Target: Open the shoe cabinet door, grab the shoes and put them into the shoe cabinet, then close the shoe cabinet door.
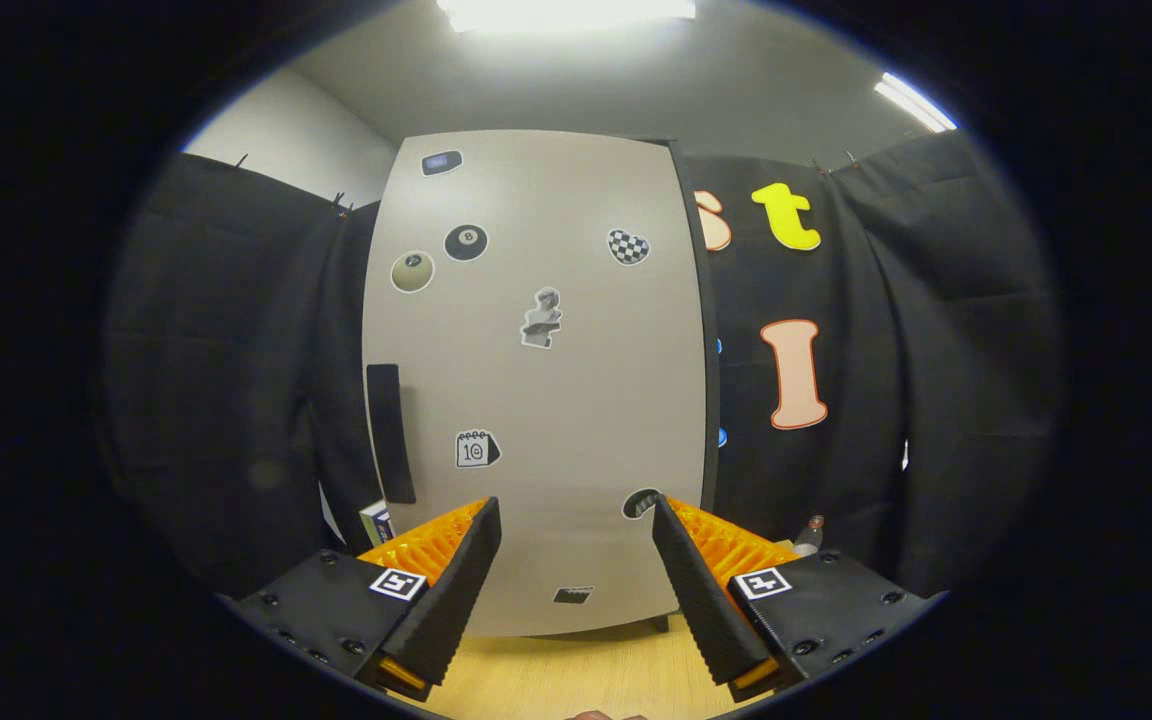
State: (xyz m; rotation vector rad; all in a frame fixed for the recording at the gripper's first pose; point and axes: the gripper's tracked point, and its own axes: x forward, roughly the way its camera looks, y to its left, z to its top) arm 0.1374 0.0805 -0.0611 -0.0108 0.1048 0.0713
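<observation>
Gripper view: the gripper faces a tall pale cabinet door standing upright on a wooden floor. The fingers are spread wide with nothing between them. The door is shut flat against the cabinet, straight ahead and beyond the fingertips, its long axis vertical. A dark vertical handle sits near the door's left edge, up and left of the left finger, so that finger is the nearer one. Small stickers dot the door. Any shoes, whether inside or elsewhere, are hidden; a shut door fits both an early and a finished stage. A small box peeks out left of the cabinet and a bottle stands to its right, both partly cut off by the fingers.
</observation>
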